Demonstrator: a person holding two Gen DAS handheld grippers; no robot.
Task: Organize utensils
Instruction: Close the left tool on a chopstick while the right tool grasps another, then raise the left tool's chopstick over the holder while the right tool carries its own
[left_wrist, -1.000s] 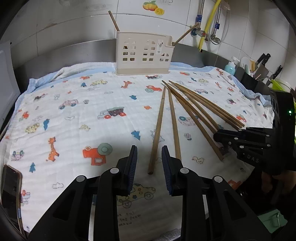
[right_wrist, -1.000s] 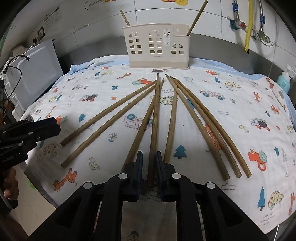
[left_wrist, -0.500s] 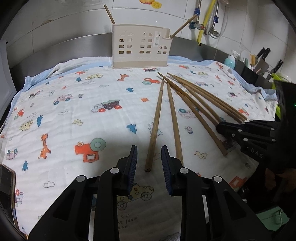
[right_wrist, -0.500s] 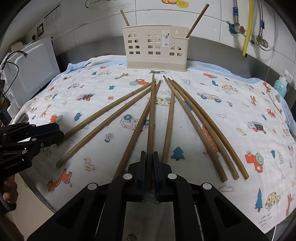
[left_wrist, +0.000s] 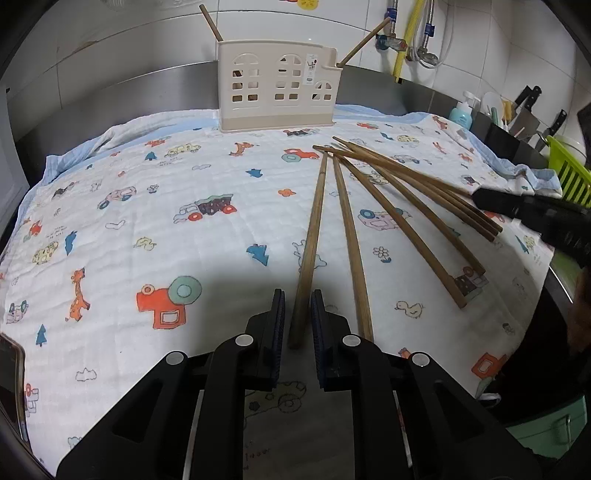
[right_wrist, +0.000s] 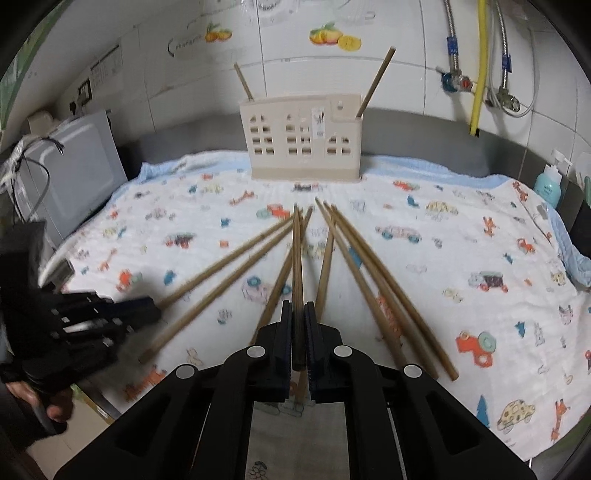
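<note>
Several long wooden chopsticks (left_wrist: 391, 206) lie fanned on a printed cloth (left_wrist: 147, 206). A cream perforated utensil holder (left_wrist: 277, 92) stands at the back with two chopsticks upright in it. My left gripper (left_wrist: 297, 299) is open, its jaws either side of the near end of one chopstick (left_wrist: 310, 243) without touching it. My right gripper (right_wrist: 298, 314) is shut on the near end of one chopstick (right_wrist: 296, 258) and holds it raised off the cloth, pointing at the holder (right_wrist: 303, 140). The right gripper also shows in the left wrist view (left_wrist: 535, 218).
A phone (left_wrist: 11, 384) lies at the cloth's left front edge. Knives (left_wrist: 528, 110) and a soap bottle (left_wrist: 461, 112) stand at the far right. A microwave (right_wrist: 77, 173) is on the left. Pipes (right_wrist: 480, 66) run down the tiled wall.
My right gripper has closed on a chopstick and lifted its near end. My left gripper has moved forward so its jaws straddle a chopstick end, and narrowed slightly.
</note>
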